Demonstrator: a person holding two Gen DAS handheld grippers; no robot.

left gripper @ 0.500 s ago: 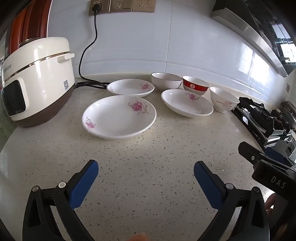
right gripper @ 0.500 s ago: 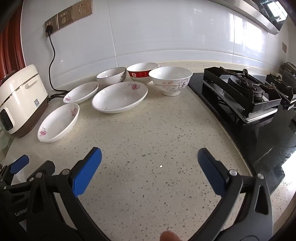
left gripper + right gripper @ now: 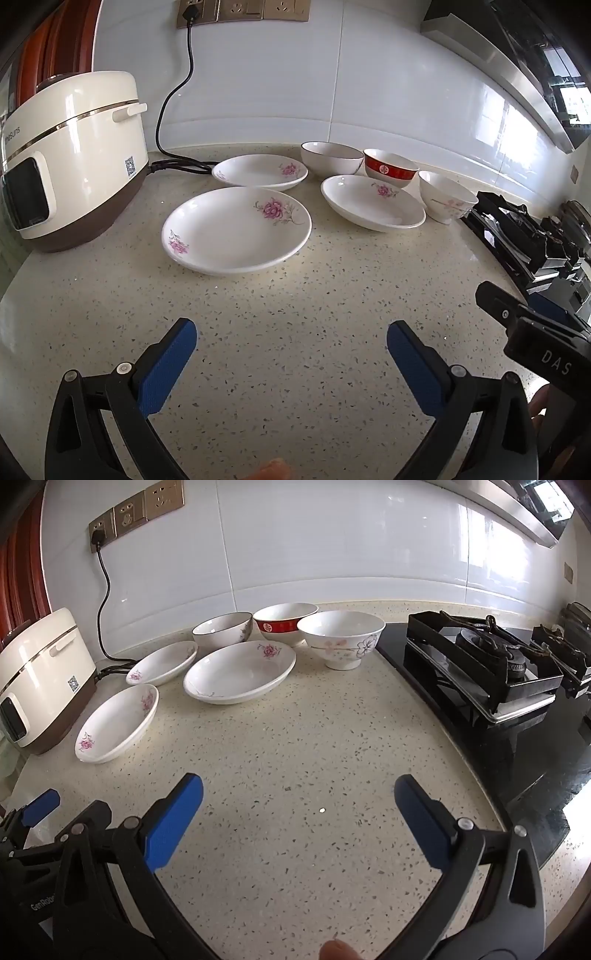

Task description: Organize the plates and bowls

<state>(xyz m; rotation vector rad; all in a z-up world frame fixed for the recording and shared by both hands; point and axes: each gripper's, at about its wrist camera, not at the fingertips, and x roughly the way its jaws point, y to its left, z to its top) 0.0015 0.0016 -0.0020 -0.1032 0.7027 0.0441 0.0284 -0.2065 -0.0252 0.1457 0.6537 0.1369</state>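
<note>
Three white plates with pink flowers lie on the speckled counter: a near plate [image 3: 236, 230] [image 3: 116, 723], a back plate [image 3: 259, 171] [image 3: 162, 663] and a right plate [image 3: 373, 203] [image 3: 240, 674]. Behind them stand a white bowl [image 3: 330, 158] [image 3: 223, 629], a red-banded bowl [image 3: 390, 171] [image 3: 284, 622] and a flowered bowl [image 3: 445, 197] [image 3: 341, 638]. My left gripper [image 3: 291, 343] hovers open over bare counter in front of the near plate. My right gripper [image 3: 299, 801] is open too, short of the right plate, nothing between its fingers.
A cream rice cooker [image 3: 70, 158] [image 3: 40, 675] sits at the left, its black cord [image 3: 173, 110] running to wall sockets [image 3: 242, 13]. A black gas stove [image 3: 498, 672] [image 3: 528, 236] borders the counter on the right. A fingertip [image 3: 338, 950] shows at the bottom edge.
</note>
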